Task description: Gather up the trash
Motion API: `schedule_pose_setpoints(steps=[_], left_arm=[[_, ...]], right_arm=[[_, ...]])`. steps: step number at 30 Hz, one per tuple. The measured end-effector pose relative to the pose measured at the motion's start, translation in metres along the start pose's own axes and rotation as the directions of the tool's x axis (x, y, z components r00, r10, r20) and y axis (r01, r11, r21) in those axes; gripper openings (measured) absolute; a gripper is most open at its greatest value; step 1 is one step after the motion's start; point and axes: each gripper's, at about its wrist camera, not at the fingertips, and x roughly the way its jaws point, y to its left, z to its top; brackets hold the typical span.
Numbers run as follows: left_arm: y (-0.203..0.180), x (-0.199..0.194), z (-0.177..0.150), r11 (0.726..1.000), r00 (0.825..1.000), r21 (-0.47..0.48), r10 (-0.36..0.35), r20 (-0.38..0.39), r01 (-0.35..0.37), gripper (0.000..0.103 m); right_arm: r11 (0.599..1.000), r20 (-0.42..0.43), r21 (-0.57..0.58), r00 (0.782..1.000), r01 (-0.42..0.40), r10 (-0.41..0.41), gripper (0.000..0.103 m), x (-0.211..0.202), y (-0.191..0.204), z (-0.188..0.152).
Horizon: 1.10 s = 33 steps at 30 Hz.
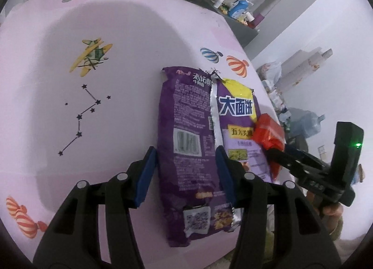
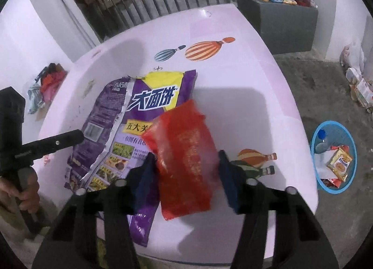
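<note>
A torn-open purple snack bag (image 1: 186, 129) lies flat on the pink table (image 1: 93, 175). My left gripper (image 1: 185, 175) hovers open over it, one blue pad beside the bag's left edge and the other over its middle. A red wrapper (image 2: 186, 152) rests partly on the purple bag (image 2: 105, 110) and partly on the table. My right gripper (image 2: 186, 175) straddles it, with its blue pads meeting both long sides; the wrapper looks blurred. In the left wrist view the red wrapper (image 1: 268, 131) sits at the right gripper's tip (image 1: 275, 152).
A blue basket (image 2: 349, 143) holding trash stands on the floor to the table's right. A grey block (image 2: 291, 26) with bottles is at the back right. Coloured clutter (image 2: 46, 82) lies by the left wall. A hand (image 2: 23, 189) holds the left gripper's handle.
</note>
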Motion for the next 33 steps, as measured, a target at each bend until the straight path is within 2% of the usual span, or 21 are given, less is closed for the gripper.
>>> schedule_pose_setpoints(steps=[6,10,15,16,20,21,22,24,25,27,30,33], left_arm=[[0.01,0.008,0.005,0.993,0.995,-0.061,-0.1,-0.013,0.099,0.037],[0.017,0.005,0.005,0.971,0.979,-0.126,-0.204,0.008,0.203,0.035],[0.015,-0.001,0.008,0.924,0.936,-0.152,-0.348,0.047,0.351,0.035],[0.013,-0.001,0.008,0.909,0.923,-0.158,-0.381,0.052,0.385,0.035],[0.013,0.007,0.008,0.855,0.878,-0.209,-0.476,0.046,0.474,0.035],[0.011,0.012,0.008,0.848,0.874,-0.223,-0.485,0.038,0.481,0.035],[0.009,0.017,0.007,0.854,0.879,-0.228,-0.476,0.024,0.468,0.035],[0.002,0.023,0.006,0.892,0.91,-0.2,-0.415,-0.01,0.405,0.033],[-0.008,0.027,0.005,0.93,0.938,-0.149,-0.345,-0.035,0.337,0.028],[-0.024,0.03,0.004,0.971,0.971,-0.056,-0.234,-0.051,0.231,0.023],[-0.041,0.028,0.003,0.991,0.993,0.057,-0.118,-0.031,0.12,0.019],[-0.057,0.024,0.002,0.989,0.999,0.143,-0.036,-0.003,0.036,0.015]], right_arm=[[1.0,0.006,0.013,1.0,0.016,-0.016,0.038,0.005,0.002,0.003],[1.0,0.01,0.01,1.0,0.025,-0.025,0.036,0.008,0.007,0.003],[0.999,0.019,-0.007,0.999,0.042,-0.041,0.035,0.012,0.011,0.005],[0.999,0.021,-0.013,0.999,0.048,-0.047,0.035,0.012,0.012,0.006],[0.999,0.033,-0.018,0.998,0.052,-0.051,0.035,0.013,0.012,0.004],[0.999,0.035,-0.017,0.998,0.05,-0.05,0.035,0.013,0.012,0.004],[0.999,0.037,-0.015,0.998,0.047,-0.047,0.034,0.013,0.011,0.004],[0.999,0.039,-0.012,0.998,0.044,-0.043,0.034,0.014,0.011,0.005],[0.999,0.039,-0.011,0.998,0.042,-0.042,0.034,0.014,0.01,0.005],[0.999,0.04,-0.008,0.998,0.039,-0.038,0.034,0.014,0.01,0.005],[0.999,0.042,-0.003,0.999,0.035,-0.034,0.034,0.014,0.009,0.005],[1.0,0.044,0.002,0.999,0.03,-0.03,0.034,0.013,0.009,0.005]])
